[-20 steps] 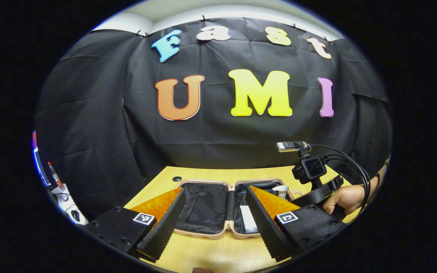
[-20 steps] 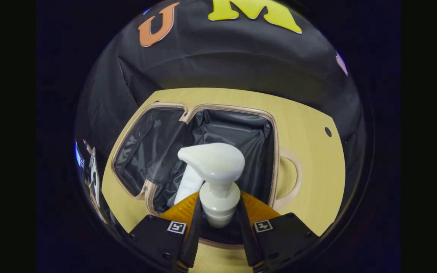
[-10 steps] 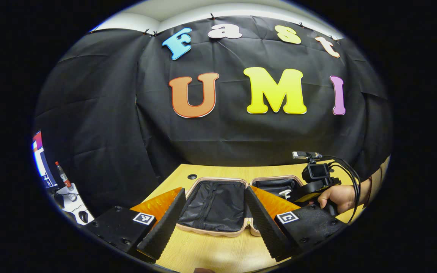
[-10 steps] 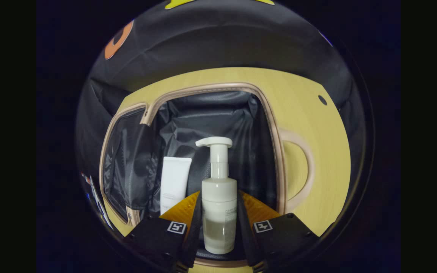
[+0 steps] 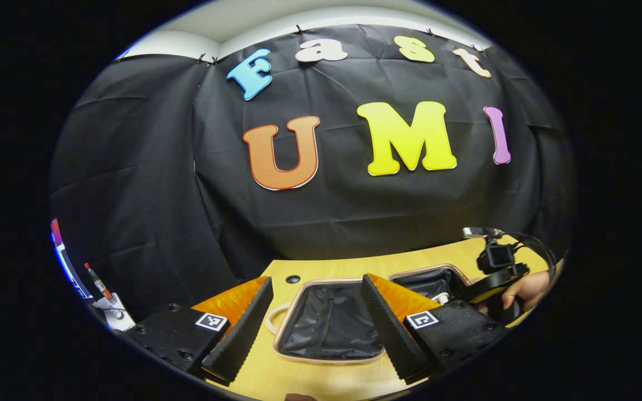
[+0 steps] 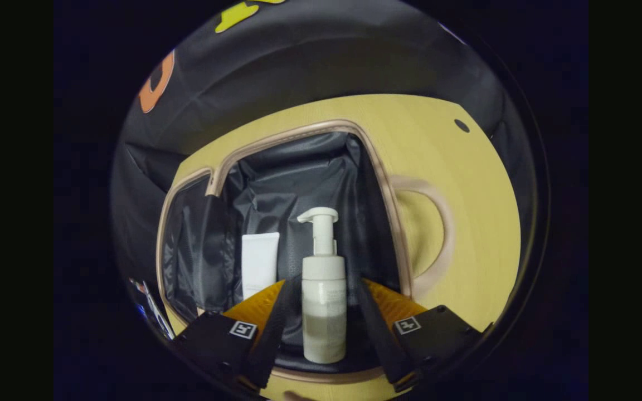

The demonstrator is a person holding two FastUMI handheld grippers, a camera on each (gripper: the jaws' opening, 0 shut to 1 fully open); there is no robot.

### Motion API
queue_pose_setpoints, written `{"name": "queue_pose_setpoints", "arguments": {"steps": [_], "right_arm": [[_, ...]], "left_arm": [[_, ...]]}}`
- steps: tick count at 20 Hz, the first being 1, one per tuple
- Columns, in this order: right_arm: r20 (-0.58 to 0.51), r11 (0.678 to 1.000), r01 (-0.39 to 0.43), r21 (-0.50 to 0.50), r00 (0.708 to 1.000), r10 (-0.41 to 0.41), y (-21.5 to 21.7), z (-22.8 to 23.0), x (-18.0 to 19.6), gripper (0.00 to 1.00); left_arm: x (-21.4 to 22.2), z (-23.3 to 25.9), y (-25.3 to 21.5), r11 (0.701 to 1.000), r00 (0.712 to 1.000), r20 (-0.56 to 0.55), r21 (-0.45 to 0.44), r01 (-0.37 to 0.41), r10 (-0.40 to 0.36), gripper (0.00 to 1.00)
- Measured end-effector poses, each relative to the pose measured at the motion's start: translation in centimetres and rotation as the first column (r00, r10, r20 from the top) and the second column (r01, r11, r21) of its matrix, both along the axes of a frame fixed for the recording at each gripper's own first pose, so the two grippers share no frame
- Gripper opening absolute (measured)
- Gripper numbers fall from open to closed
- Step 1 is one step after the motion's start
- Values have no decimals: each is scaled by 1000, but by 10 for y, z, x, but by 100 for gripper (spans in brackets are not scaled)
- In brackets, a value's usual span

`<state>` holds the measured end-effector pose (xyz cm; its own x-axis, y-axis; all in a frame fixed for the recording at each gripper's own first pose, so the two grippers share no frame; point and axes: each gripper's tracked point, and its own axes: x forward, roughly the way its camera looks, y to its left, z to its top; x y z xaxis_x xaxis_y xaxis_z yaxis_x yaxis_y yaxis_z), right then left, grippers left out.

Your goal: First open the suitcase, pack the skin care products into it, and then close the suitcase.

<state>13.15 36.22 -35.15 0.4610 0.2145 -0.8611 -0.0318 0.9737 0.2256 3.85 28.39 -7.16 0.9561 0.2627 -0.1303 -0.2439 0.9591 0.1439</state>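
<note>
The suitcase (image 6: 298,131) lies open on the wooden table, black lining up, its pink handle (image 6: 438,234) to the right. A white pump bottle (image 6: 324,312) lies in its near half, beside a white tube (image 6: 259,264). My right gripper (image 6: 324,281) is open around the bottle, with a gap on each side. In the left gripper view my left gripper (image 5: 316,281) hangs open and holds nothing, above the suitcase's other half (image 5: 329,326). Farther right there, a hand (image 5: 527,287) holds the right gripper (image 5: 499,267) over the suitcase.
The wooden table (image 5: 321,379) has a round cable hole (image 5: 292,278), seen too as a hole (image 6: 461,125) at the far right corner. Black cloth walls close the back and sides. At the left, a desk (image 5: 112,312) carries a small bottle.
My right gripper's fingers have spread and let go of the pump bottle, which now lies in the suitcase. The left gripper has shifted left, toward the suitcase's left half.
</note>
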Motion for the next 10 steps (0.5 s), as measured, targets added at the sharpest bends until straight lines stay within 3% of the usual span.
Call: {"name": "queue_pose_setpoints", "arguments": {"steps": [1,4,6,10], "right_arm": [[35,1000,-11,-8,999,12,-3,12,-2,73],[180,999,-37,-19,983,39,-22,68,-6,72],[294,999,-20,-36,955,30,-43,116,-7,73],[545,995,12,-96,837,43,-89,216,-14,77]], "left_arm": [[8,-1,6,1000,1000,6,-14,0,0,100],[26,-17,28,997,1000,-17,-74,11,-13,100],[35,-34,54,995,999,-49,-97,-15,10,100],[54,-81,95,974,994,-106,-222,-33,10,100]]}}
